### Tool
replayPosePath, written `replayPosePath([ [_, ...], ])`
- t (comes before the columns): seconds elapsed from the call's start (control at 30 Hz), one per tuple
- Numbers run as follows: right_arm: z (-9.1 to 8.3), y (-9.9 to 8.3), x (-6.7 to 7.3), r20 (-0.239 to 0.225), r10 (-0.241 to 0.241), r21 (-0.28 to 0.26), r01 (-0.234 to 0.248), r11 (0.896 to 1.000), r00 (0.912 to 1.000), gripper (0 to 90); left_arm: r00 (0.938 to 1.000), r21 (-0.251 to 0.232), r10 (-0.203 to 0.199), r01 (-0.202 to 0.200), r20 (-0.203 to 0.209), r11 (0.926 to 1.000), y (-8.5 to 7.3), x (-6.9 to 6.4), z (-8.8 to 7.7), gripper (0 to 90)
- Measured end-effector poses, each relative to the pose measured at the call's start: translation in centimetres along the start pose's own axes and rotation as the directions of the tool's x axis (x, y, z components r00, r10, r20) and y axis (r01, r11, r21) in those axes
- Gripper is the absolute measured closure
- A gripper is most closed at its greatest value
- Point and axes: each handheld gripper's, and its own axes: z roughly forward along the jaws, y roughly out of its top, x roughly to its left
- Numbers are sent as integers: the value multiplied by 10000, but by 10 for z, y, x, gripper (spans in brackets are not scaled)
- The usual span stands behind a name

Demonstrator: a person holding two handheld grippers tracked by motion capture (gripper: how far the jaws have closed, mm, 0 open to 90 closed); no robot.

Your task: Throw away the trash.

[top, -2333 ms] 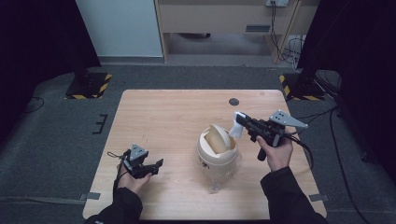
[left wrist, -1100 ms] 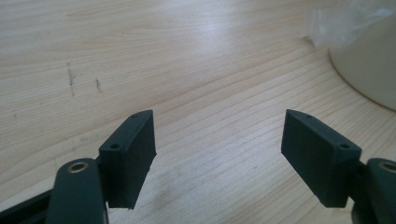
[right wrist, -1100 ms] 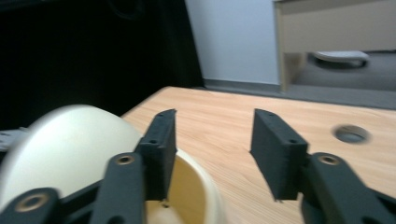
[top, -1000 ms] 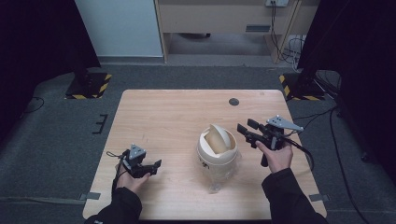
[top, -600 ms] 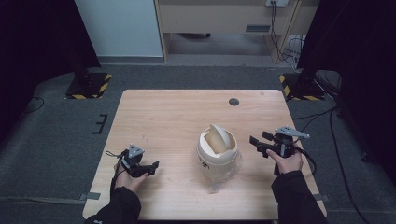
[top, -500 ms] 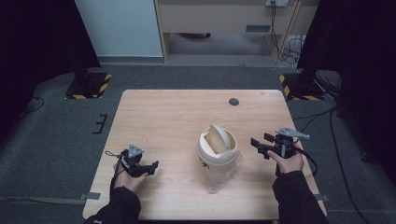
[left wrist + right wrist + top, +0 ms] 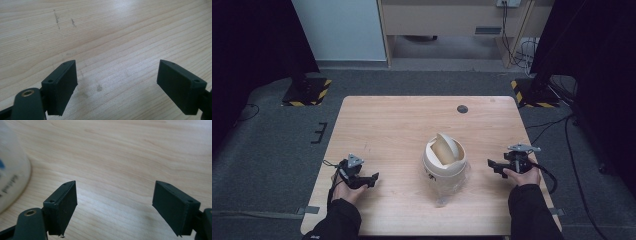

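On the wooden worktop [image 7: 402, 125] the cream bin [image 7: 444, 160] stands free, since left gripper [image 7: 373, 179] and right gripper [image 7: 492, 166] flank it, jaws spread, just widened, empty.

Bin [image 7: 444, 159] mid-table [image 7: 387, 130], left gripper [image 7: 371, 179] left, right gripper [image 7: 493, 166] right

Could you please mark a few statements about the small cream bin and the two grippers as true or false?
1. The small cream plastic bin with a swing lid stands on the light wooden table. True.
2. The right gripper holds the bin. False: its jaws are open, with bare wood between them, right of the bin.
3. The left gripper has open, empty jaws. True.
4. The bin lies tipped on its side. False: it stands upright.
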Motion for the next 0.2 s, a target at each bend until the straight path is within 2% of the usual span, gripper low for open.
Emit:
replayPosePath([
  [0.2,3,-4,-5,135,-264,393,258,9989,9996,173,10000,230,10,-8,-95,9997,-2,3,2,134],
])
